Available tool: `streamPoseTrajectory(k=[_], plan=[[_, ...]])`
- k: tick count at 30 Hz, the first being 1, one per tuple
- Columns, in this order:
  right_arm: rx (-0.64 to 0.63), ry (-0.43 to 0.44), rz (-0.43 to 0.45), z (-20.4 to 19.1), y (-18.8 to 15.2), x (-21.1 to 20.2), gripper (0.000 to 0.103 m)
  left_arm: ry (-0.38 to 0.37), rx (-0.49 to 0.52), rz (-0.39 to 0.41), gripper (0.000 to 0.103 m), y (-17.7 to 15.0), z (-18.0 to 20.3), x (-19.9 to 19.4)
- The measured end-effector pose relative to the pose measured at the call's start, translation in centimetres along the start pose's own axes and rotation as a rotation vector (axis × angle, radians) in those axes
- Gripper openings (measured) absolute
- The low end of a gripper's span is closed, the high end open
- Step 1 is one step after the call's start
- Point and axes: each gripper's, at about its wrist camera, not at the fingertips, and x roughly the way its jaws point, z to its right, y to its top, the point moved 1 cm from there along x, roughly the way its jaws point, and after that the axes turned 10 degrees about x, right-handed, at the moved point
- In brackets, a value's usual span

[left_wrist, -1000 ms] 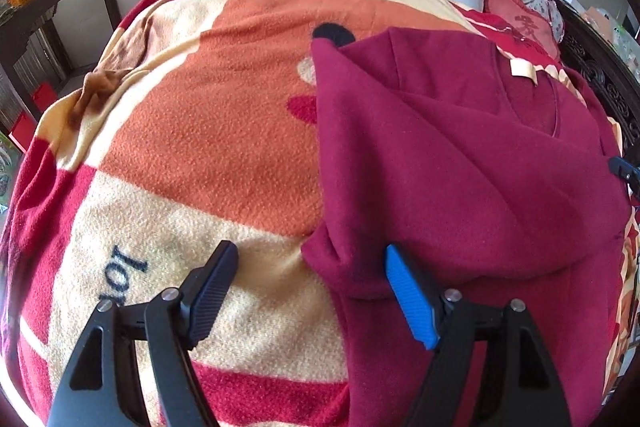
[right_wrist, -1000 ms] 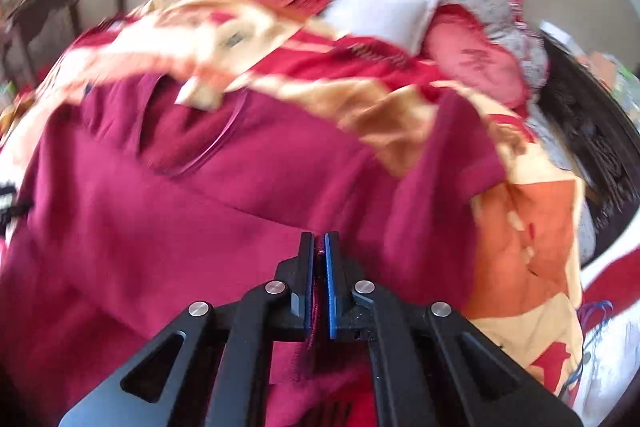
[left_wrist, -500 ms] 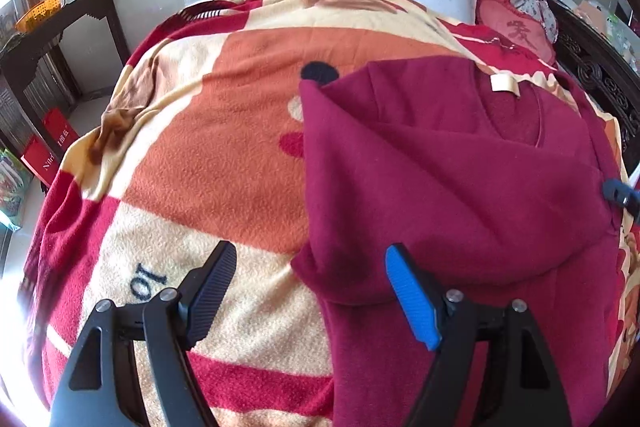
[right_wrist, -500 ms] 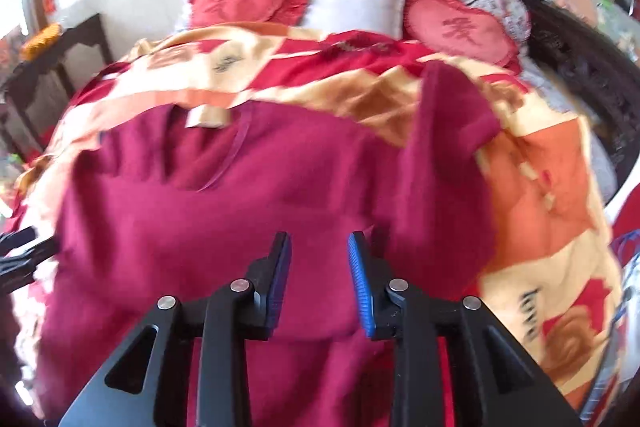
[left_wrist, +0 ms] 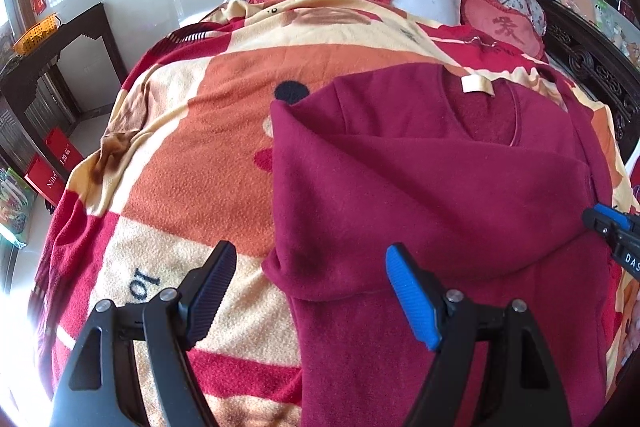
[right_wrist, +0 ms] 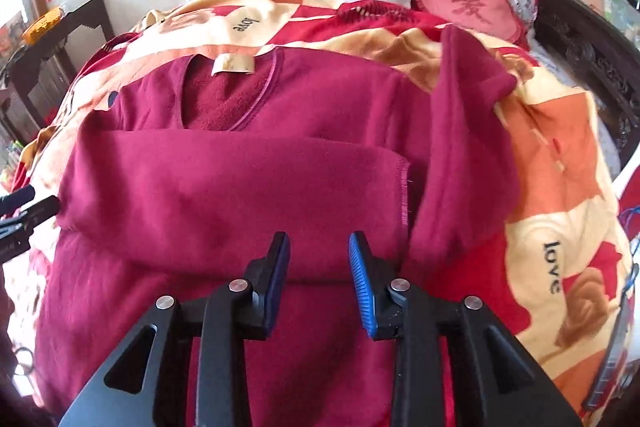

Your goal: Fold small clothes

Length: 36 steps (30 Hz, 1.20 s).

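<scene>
The maroon fleece top [right_wrist: 224, 195] lies spread on the patterned blanket [left_wrist: 192, 163] over the bed, neckline and label [right_wrist: 233, 64] toward the pillows. One sleeve [right_wrist: 240, 183] is folded flat across the chest, its cuff edge ending near the far side of the body. The other sleeve [right_wrist: 464, 131] is not folded in; it sticks up and outward onto the blanket at my right. So I judge the job perhaps a third done: one sleeve in, one sleeve left, then the hem brought up to the shoulders.

My right gripper [right_wrist: 318, 263] hovers over the lower body of the top, jaws parted and holding nothing. My left gripper [left_wrist: 308, 283] hangs at the top's left edge, jaws wide apart, also empty.
</scene>
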Motion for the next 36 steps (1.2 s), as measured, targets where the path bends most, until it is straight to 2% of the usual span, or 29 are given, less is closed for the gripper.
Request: streamPoseTrajectory(k=[3, 5, 9, 12, 16, 19, 26, 36], plan=[[0.052, -0.026, -0.035, 1.4, -0.4, 1.8, 0.015, -0.009, 0.013, -0.004, 0.083, 0.1, 0.7, 1.2], [0.079, -0.008, -0.050, 1.9, -0.7, 2.6, 0.015, -0.009, 0.008, -0.019, 0.083, -0.2, 1.0, 2.4], [0.127, 0.045, -0.036, 2.0, -1.4, 1.0, 0.015, -0.008, -0.011, -0.043, 0.084, -0.8, 1.2, 4.0], [0.145, 0.090, -0.013, 1.9, -3.1, -0.8, 0.017, -0.003, -0.022, -0.036, 0.084, -1.0, 1.2, 3.6], [0.164, 0.119, 0.002, 1.8, -5.9, -1.7, 0.018, -0.052, -0.078, 0.000, 0.084, -2.2, 1.1, 1.6], [0.159, 0.092, -0.010, 1.5, -7.6, -0.9, 0.018, -0.072, -0.091, 0.012, 0.084, -3.4, 1.7, 0.8], [0.137, 0.066, 0.053, 0.9, -8.8, -0.9, 0.027, -0.059, -0.111, -0.001, 0.085, -5.8, 2.2, 1.7], [0.102, 0.045, 0.079, 0.6, -9.2, -0.7, 0.033, -0.022, -0.101, 0.045, 0.094, -6.7, 2.7, 1.9]])
